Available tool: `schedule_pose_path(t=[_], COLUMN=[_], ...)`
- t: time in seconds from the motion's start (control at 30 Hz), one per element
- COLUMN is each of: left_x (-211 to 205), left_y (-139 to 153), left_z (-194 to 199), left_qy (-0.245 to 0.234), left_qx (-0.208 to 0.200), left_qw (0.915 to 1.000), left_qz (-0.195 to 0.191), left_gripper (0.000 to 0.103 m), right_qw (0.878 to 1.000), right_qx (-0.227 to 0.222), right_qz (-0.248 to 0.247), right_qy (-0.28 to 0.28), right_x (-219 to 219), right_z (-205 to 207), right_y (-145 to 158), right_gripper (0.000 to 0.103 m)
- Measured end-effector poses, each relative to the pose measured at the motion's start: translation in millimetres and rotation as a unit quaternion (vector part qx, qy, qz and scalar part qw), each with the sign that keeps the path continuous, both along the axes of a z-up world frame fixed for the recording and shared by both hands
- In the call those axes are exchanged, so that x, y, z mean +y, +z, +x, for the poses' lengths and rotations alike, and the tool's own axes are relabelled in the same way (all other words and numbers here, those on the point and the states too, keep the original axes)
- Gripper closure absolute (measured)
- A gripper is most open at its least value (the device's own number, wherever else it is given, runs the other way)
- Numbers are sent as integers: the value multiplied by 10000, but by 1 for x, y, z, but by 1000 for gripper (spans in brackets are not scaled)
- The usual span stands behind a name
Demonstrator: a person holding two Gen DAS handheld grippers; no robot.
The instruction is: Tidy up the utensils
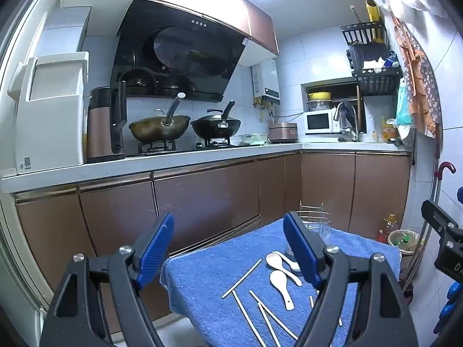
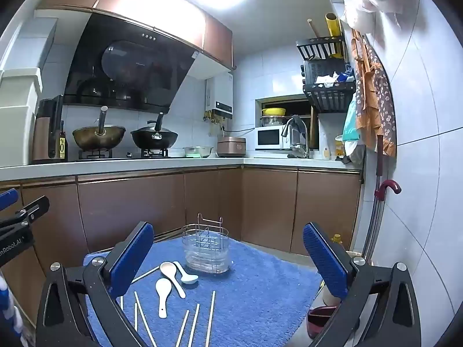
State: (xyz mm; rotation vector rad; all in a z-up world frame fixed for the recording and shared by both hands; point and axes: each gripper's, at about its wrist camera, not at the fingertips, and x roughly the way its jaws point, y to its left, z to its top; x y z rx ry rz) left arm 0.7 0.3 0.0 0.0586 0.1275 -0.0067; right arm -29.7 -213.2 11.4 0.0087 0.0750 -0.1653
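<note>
Right wrist view showed the right claw [image 2: 228, 256] spread wide and empty, held level above the near edge of the blue towel [image 2: 260, 295], pads clear of everything. Just past its left pad lay three white spoons [image 2: 163, 295], two crossing each other near the middle and one nearer with its handle toward the camera. Pale chopsticks [image 2: 211, 318] lay scattered in front, mostly pointing away, none touching the claw. Farther out stood the wire caddy [image 2: 207, 248] in its clear cup, upright and empty as far as could be seen.

From the left wrist view, the left claw [image 1: 228, 250] was likewise spread and empty, hanging off the towel's left side and tipped slightly down; its right pad hid most of the caddy.

The step in hand looked like a first pick. A good way would be to take the lone nearer spoon first, since the crossed pair would likely shift each other. Closing across the handle rather than the bowl should give a firmer hold. Chopsticks lying flat in soft pile might roll, so a low, square approach across the stick seemed wise.
</note>
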Motion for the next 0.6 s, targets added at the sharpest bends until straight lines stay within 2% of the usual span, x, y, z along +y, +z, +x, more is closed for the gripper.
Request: schedule_pose_path(t=[0.1,0.17,0.3,0.47,0.6], left_x=[0,1,2,9,6], left_y=[-1,4,11,2,2], left_z=[1,-3,-10,-12,-13], left_qy=[4,13,36,-41,-46], left_qx=[26,-8,-108,-59,-90], left_qw=[10000,10000,9998,9996,9998], left_qz=[-38,-68,-169,-258,-166], left_gripper=[26,26,26,26,26], right_qw=[10000,9999,9998,9998,9998], right_qx=[33,-130,-150,-134,-93], right_qz=[25,-11,127,103,130], right_qy=[-12,-21,9,52,77], right_x=[1,12,0,0,3], right_z=[4,-4,-7,-13,-8], right_y=[-1,1,2,7,3], right_gripper=[0,0,0,0,0])
